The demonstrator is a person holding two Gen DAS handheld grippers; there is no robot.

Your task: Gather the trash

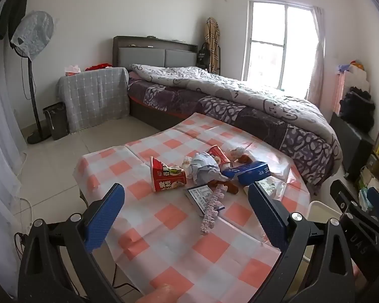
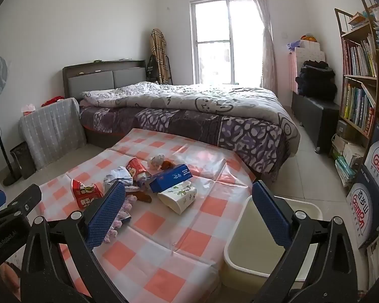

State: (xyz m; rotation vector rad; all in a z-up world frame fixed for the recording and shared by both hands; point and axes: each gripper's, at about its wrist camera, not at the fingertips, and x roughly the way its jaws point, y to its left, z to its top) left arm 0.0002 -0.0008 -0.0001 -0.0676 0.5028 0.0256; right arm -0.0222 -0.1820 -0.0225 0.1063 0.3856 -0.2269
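A: Where do the two tools stand?

B: The left hand-held gripper (image 1: 187, 217) hangs above the near part of the worktop (image 1: 164, 247), its blue pads spread wide, holding and touching nothing. The right hand-held gripper (image 2: 189, 214) is spread just as wide and also holds nothing; its left pad sits in front of the trash, its right pad over the cream bin (image 2: 242, 262).

A: And the trash?

B: Clustered in the middle of the checkered worktop. The red noodle cup (image 1: 168, 175) lies on its side, crushed, long axis running roughly left to right. A second red cup (image 1: 218, 154) lies behind it, mouth towards the blue carton (image 1: 250, 173), which lies flat with its long axis running left to right, right end angled slightly away. Crumpled white paper (image 1: 204, 168) sits between the cups. A flat printed packet (image 1: 204, 198) lies nearest the left tool, with a pale purple frilly strip (image 1: 212, 210) trailing over it towards the near edge.

A: Anything on the right side?

B: A white floral tissue pack (image 2: 178, 197) lies just beside the blue carton, tilted.

A: Room to move?

B: The near half of the cloth is bare. The bin stands touching the worktop's right edge; the bed (image 2: 214, 116) runs along the far edge.
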